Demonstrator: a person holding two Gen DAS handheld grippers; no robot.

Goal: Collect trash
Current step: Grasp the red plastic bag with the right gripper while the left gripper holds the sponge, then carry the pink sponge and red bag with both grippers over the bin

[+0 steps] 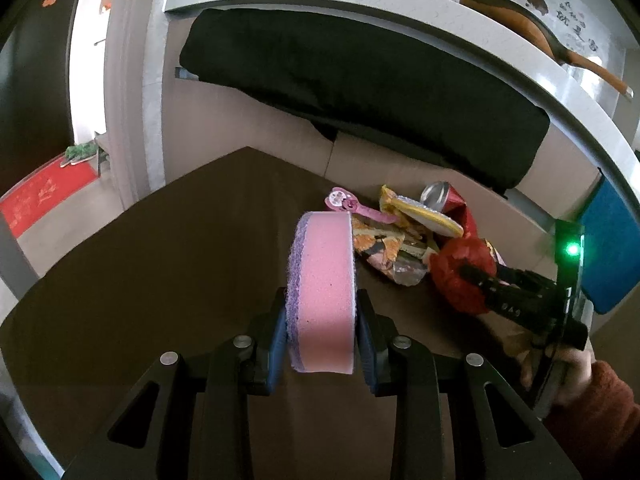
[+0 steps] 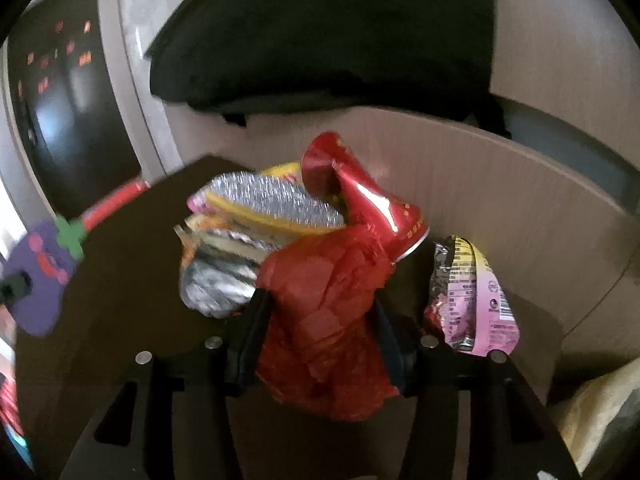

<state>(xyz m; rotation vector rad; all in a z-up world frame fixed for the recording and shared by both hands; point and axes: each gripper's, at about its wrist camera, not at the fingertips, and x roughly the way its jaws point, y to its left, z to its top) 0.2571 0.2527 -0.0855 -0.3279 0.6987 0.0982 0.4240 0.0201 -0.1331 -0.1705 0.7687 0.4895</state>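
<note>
My left gripper (image 1: 322, 320) is shut on a pink sponge (image 1: 325, 288) with a purple scrub side, held upright above the dark brown table (image 1: 140, 280). My right gripper (image 2: 320, 320) is shut on a crumpled red paper wad (image 2: 324, 312); it also shows in the left wrist view (image 1: 460, 272), at the right of the sponge. Behind it lies a trash pile: a crushed red can (image 2: 360, 192), silver-and-yellow snack wrappers (image 2: 272, 204), and a pink-and-black wrapper (image 2: 472, 292).
A pink cartoon spoon (image 1: 348, 202) lies by the pile. A purple toy (image 2: 38, 276) sits at the table's left. A black cushion (image 1: 360, 92) rests on the bench behind. A pan (image 1: 532, 28) lies on the white ledge. A blue cloth (image 1: 612, 240) hangs at the right.
</note>
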